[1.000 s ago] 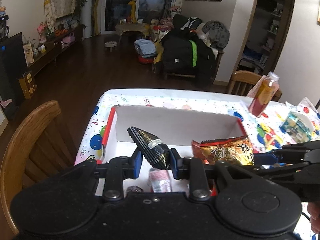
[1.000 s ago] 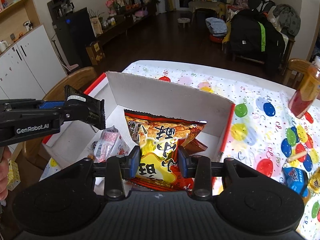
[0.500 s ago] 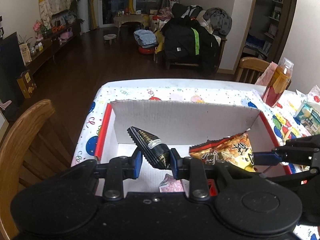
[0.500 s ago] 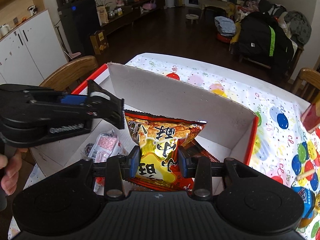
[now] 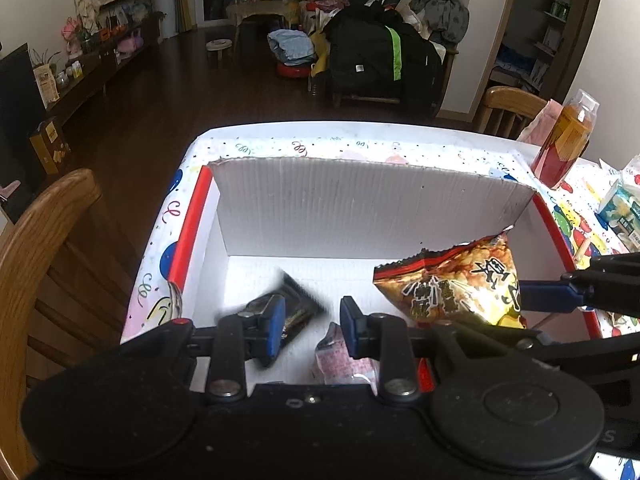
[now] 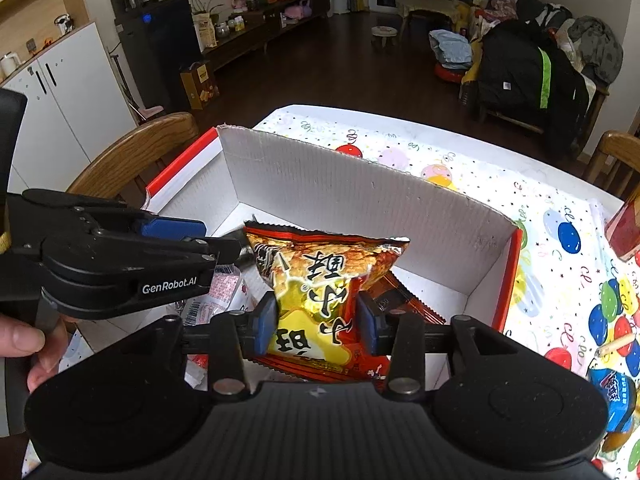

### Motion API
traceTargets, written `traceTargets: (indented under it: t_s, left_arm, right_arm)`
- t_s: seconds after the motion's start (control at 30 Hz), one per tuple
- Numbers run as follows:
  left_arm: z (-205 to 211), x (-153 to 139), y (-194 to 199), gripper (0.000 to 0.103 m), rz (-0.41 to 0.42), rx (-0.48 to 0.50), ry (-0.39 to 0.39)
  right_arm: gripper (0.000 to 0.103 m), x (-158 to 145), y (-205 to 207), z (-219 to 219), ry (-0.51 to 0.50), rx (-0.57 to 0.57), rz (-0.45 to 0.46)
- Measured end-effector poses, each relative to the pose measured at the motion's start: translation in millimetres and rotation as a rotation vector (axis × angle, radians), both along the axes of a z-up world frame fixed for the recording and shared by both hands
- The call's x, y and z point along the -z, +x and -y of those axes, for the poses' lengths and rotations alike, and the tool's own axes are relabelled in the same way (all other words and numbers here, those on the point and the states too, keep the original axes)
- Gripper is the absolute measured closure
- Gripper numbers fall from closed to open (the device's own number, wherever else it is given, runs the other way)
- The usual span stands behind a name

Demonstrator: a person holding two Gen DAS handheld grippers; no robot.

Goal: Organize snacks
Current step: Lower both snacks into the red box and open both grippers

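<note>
A white cardboard box (image 5: 360,208) with a red rim stands on the balloon-print tablecloth. My left gripper (image 5: 312,326) hangs open over the box's left half. A dark packet (image 5: 292,304), blurred, is loose just beyond its left finger, above the box floor. My right gripper (image 6: 316,328) is shut on a yellow-and-orange snack bag (image 6: 324,276), held upright inside the box (image 6: 360,200). In the left wrist view the same bag (image 5: 456,288) sits at the right, with the right gripper (image 5: 532,298) behind it. The left gripper (image 6: 236,246) reaches in beside the bag. A pink packet (image 5: 344,360) lies on the box floor.
An orange-red drink bottle (image 5: 564,140) stands beyond the box's right corner. More snack packs lie on the cloth at the right (image 5: 624,208), among them a blue one (image 6: 612,392). A wooden chair (image 5: 40,240) stands close by the table's left edge. A hand (image 6: 24,340) holds the left gripper.
My left gripper has opened and let go of the dark packet, which now drops into the box. Both grippers have moved forward and down over the box. The right one still holds its bag.
</note>
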State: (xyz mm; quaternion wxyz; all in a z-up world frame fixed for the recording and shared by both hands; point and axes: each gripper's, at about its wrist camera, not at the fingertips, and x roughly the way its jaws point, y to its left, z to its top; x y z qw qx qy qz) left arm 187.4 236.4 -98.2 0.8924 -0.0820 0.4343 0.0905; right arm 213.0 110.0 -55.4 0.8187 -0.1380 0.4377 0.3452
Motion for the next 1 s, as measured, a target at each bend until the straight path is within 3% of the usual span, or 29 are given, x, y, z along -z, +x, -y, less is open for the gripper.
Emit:
traceTargets:
  t_s: [0.17, 0.23, 0.3, 0.33, 0.37, 0.77, 1.0]
  left_arm:
    - [5.3, -4.2, -2.0, 0.067, 0.006, 0.008, 0.016]
    - [5.6, -6.4, -4.5, 0.065, 0.011, 0.008, 0.017]
    - [6.5, -9.9, -7.9, 0.049, 0.021, 0.005, 0.019]
    - [7.1, -12.7, -10.0, 0.035, 0.033, -0.001, 0.026]
    - [7.6, -15.9, -10.7, 0.033, 0.047, -0.004, 0.035]
    - [18.0, -39.7, -32.7, 0.024, 0.107, 0.004, 0.056]
    - [32.9, -56.2, -46.9, 0.018, 0.154, 0.020, 0.057]
  right_arm:
    - [0.058, -4.1, -1.6, 3.8, 0.006, 0.006, 0.001]
    - [0.047, -6.7, -4.2, 4.6, 0.005, 0.008, 0.011]
    - [0.043, -10.6, -7.2, 7.0, 0.009, 0.005, 0.026]
    - [0.041, -12.9, -9.1, 7.9, 0.009, 0.002, 0.033]
    - [0.041, -15.0, -10.8, 8.6, 0.008, -0.002, 0.039]
    - [0.033, -39.0, -30.7, 30.0, 0.039, -0.006, 0.080]
    - [0.024, -51.4, -41.7, 49.7, 0.065, 0.014, 0.127]
